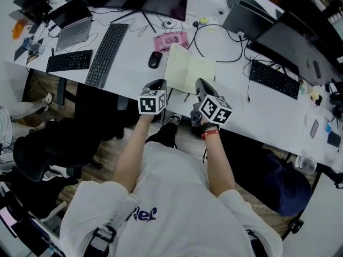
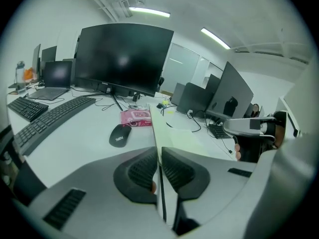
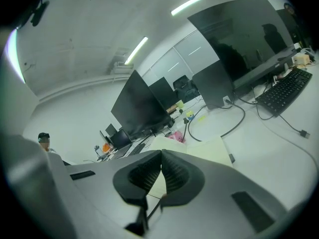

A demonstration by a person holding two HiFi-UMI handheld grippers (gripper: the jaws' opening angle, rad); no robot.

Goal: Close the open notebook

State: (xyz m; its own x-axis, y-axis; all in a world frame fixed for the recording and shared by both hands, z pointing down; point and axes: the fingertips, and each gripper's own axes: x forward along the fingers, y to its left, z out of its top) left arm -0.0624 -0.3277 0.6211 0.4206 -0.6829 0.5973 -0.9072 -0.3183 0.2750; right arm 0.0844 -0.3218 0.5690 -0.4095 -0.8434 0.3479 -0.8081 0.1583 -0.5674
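The open notebook (image 1: 192, 71) with pale yellow pages lies on the white desk (image 1: 131, 76) near its front edge. Its left leaf (image 2: 155, 126) stands raised, edge-on in the left gripper view, while the right page (image 2: 189, 142) lies flat. My left gripper (image 1: 159, 83) is shut on that raised leaf, whose near edge runs down between the pads (image 2: 142, 171). My right gripper (image 1: 201, 85) sits at the notebook's near right corner with its jaws shut tip to tip (image 3: 160, 156). The page (image 3: 212, 149) shows behind them; nothing shows between the pads.
A black mouse (image 1: 155, 59) and a pink packet (image 1: 171, 39) lie just beyond the notebook's left side. A black cable (image 1: 217, 47) loops behind it. Keyboards (image 1: 107, 52) (image 1: 273, 79) and monitors (image 2: 124, 59) flank it. The desk's front edge is right under both grippers.
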